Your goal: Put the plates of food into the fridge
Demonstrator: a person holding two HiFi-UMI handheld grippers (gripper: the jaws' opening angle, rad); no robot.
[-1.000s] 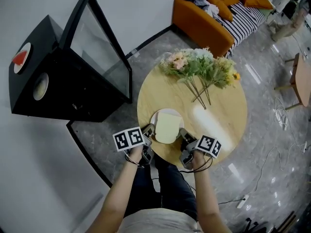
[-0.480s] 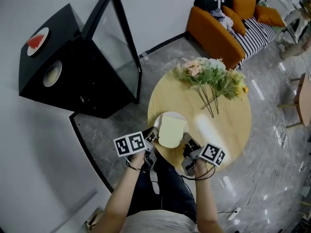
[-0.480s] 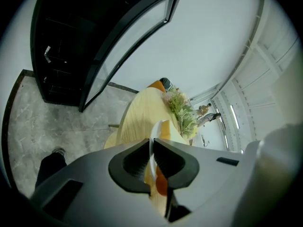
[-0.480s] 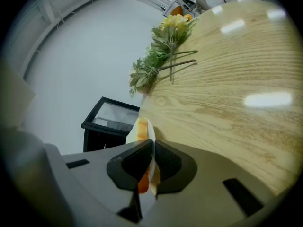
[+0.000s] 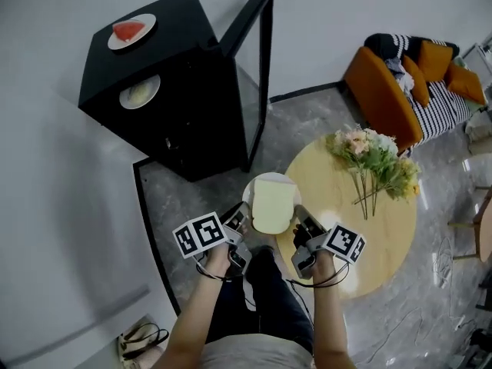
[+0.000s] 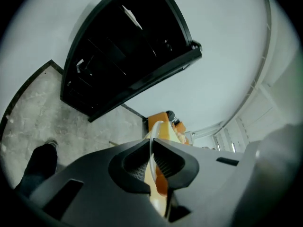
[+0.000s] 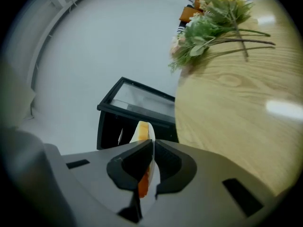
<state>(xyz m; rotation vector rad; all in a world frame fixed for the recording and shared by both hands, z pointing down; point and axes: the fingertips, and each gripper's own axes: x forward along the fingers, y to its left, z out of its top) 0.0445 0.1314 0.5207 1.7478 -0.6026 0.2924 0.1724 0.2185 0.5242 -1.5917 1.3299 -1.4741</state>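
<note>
A white plate [image 5: 265, 184] with a pale yellow slab of food [image 5: 274, 204] hangs in the air between the round wooden table [image 5: 384, 229] and the black fridge [image 5: 181, 106]. My left gripper [image 5: 240, 221] is shut on the plate's left rim [image 6: 152, 148]. My right gripper [image 5: 302, 220] is shut on its right rim [image 7: 147, 138]. The fridge door [image 5: 256, 75] stands open. Inside the fridge I see a plate of pale food [image 5: 139, 91]. A plate with a red slice [image 5: 131, 31] rests on the fridge top.
A bunch of flowers [image 5: 377, 162] lies on the table's far side. An orange sofa [image 5: 400, 83] with cushions stands at the back right. Grey marble floor [image 5: 192, 214] lies between me and the fridge. A bag [image 5: 142, 343] sits on the floor at lower left.
The plate has come off the table and moved left toward the fridge, held by both grippers. The view has swung, so the fridge sits more central and the table farther right.
</note>
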